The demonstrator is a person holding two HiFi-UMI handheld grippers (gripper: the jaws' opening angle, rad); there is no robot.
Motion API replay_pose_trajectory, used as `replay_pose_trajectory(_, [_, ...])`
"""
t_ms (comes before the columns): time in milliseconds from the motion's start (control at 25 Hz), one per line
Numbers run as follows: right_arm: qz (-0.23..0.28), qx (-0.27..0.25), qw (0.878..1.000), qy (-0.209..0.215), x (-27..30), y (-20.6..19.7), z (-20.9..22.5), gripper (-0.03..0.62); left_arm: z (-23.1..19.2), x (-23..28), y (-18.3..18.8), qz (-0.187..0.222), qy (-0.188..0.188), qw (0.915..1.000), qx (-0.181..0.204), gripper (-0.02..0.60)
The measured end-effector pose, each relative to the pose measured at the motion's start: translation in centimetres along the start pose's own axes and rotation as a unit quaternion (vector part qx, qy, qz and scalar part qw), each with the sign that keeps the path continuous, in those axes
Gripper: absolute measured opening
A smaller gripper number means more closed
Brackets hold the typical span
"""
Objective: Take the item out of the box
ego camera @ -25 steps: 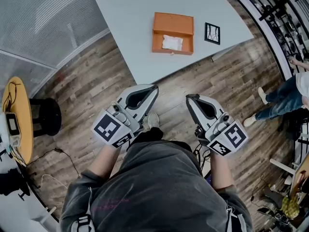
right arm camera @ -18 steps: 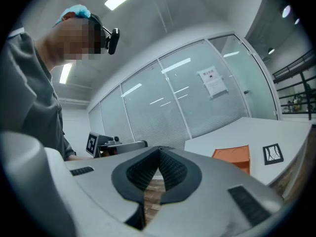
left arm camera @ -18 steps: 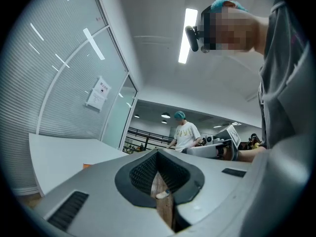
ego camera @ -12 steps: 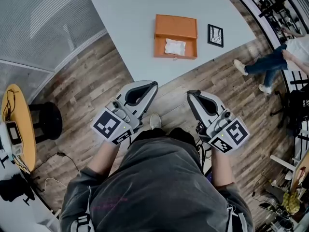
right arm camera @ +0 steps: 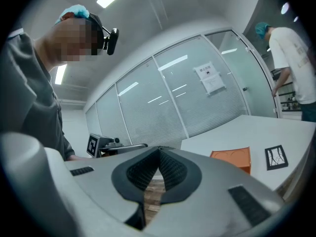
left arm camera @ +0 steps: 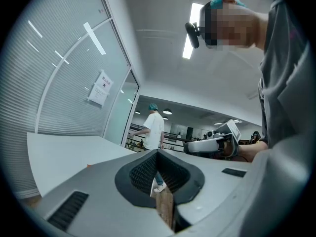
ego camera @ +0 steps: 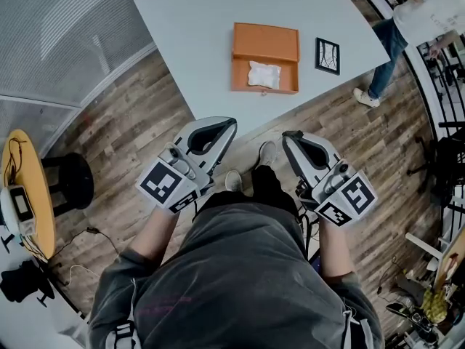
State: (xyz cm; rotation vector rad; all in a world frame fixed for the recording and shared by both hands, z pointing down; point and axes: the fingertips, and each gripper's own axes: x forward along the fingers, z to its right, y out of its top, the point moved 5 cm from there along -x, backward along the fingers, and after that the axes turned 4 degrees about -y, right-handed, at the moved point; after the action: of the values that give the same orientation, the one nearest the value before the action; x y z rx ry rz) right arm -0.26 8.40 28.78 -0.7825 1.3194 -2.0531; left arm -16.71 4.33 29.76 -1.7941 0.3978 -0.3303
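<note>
An open orange box (ego camera: pixel 265 41) lies on the pale table (ego camera: pixel 189 35), with a crumpled white item (ego camera: pixel 263 73) inside it near its front wall. Both grippers hang over the wooden floor, short of the table's near edge. My left gripper (ego camera: pixel 231 125) is shut and empty, its tip pointing at the table. My right gripper (ego camera: pixel 289 137) is beside it, jaws together with nothing between them. The right gripper view shows the box (right arm camera: pixel 232 158) ahead to the right and the left gripper (right arm camera: pixel 116 144) off to the side. The left gripper view shows only the table top (left arm camera: pixel 64 154) and the right gripper (left arm camera: pixel 212 143).
A black-framed marker card (ego camera: pixel 328 55) lies right of the box. A person (ego camera: pixel 425 17) stands beyond the table's right corner. At the left are a round yellow side table (ego camera: pixel 33 195) and a black stool (ego camera: pixel 69 177). A glass partition runs behind the table.
Both grippers have come closer to the table's near edge, still side by side. The bystander at the right has walked up the frame towards the table's far corner.
</note>
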Motion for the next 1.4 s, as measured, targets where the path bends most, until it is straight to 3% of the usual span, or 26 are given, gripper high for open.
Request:
replay_pose_trajectory(720, [-0.033,0.001,0.999,0.039,2.2,1.7,11.7,0.005,-6.0,10.6,-2.8,-0.060,0.062,0.9962,0.015,0.011])
replay_pose_trajectory(1000, [-0.052,-0.004,0.997,0.053,2.6,1.7,16.0,0.005,-7.8,13.7,-5.5,-0.093,0.081,0.9923,0.004,0.011])
replay_pose_trajectory(1400, [-0.073,0.003,0.995,0.075,3.3,1.0,21.1,0.005,-11.1,17.2,-9.7,-0.163,0.101,0.9809,0.034,0.011])
